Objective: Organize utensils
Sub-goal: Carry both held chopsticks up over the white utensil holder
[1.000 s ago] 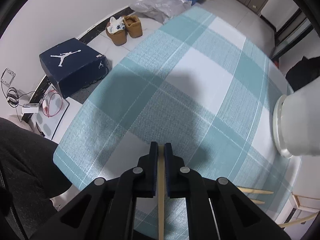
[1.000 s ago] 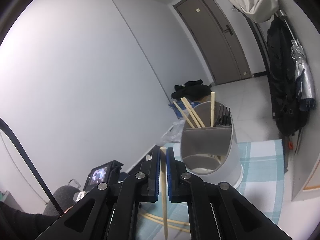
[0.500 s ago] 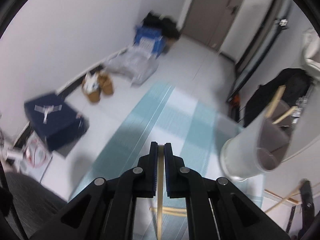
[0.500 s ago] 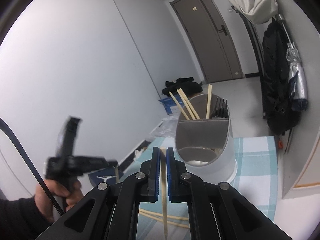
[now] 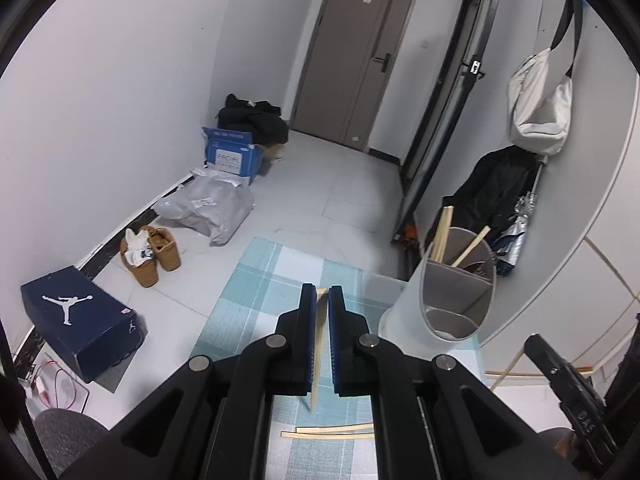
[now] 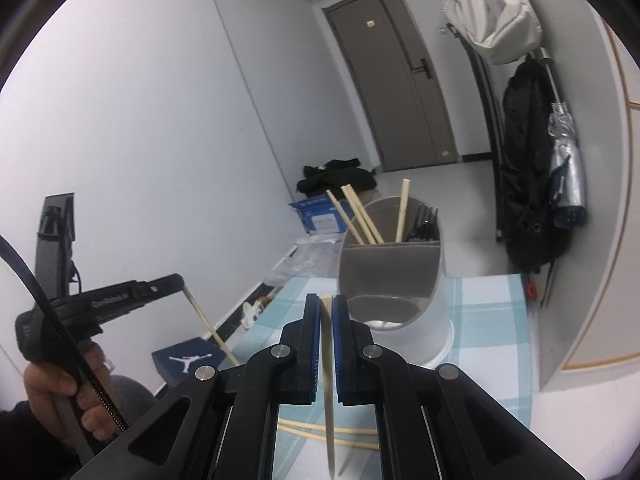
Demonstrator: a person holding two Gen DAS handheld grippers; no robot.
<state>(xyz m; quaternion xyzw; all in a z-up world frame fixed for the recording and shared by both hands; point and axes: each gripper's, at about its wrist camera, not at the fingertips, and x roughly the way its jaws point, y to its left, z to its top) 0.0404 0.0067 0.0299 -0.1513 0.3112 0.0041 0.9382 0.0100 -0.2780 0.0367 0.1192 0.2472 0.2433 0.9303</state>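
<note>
left gripper (image 5: pixel 319 300) pinching a chopstick (image 5: pixel 317 354); right gripper (image 6: pixel 326 308) clamped on another chopstick (image 6: pixel 329 392); divided holder (image 6: pixel 394 280) at 1 o'clock; loose chopsticks (image 5: pixel 328 432) on checked cloth (image 5: pixel 256 280) at 6 o'clock; shoebox (image 5: pixel 80 320) at 9 o'clock

Pretty clearly someone's home entryway: grey front door (image 5: pixel 356 52) at 12 o'clock, tan shoes (image 5: pixel 150 254) and a sneaker box (image 5: pixel 80 320) along the wall at 9, bag (image 5: pixel 540 108) and dark jacket (image 5: pixel 492 192) hanging at 2, tiled floor (image 5: pixel 320 184).
</note>
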